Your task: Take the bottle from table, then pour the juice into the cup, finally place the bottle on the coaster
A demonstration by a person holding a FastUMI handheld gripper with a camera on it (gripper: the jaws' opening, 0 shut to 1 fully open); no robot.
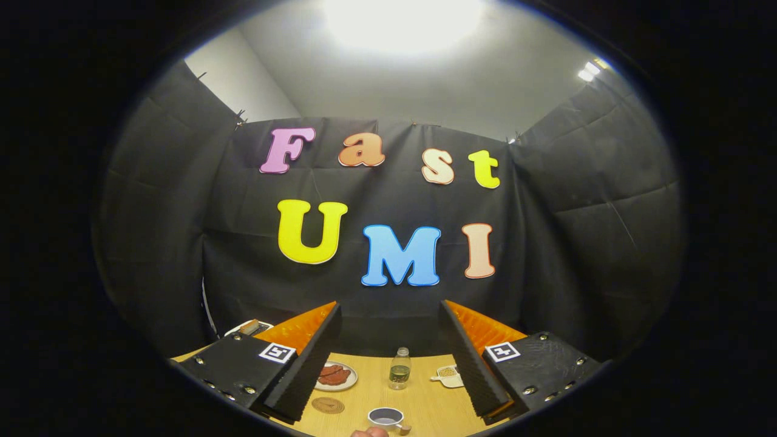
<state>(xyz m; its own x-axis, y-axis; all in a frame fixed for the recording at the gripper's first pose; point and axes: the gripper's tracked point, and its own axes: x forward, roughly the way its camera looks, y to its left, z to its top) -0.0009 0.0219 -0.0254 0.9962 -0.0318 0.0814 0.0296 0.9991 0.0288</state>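
Note:
A small clear bottle (pixel 399 369) with a pale cap and some greenish juice stands upright on the wooden table (pixel 425 400), beyond my fingers and between their lines. A white cup (pixel 386 418) with a handle sits nearer, in front of the bottle. A round brown coaster (pixel 328 405) lies left of the cup, close to my left finger. My gripper (pixel 388 358) is held high above the table, open wide, with nothing between its fingers.
A plate of reddish food (pixel 335 375) sits left of the bottle. A small white dish with yellowish bits (pixel 448 375) lies to its right. Another white dish (pixel 249 328) is at the far left by the cloth wall. A fingertip (pixel 370 433) shows beside the cup.

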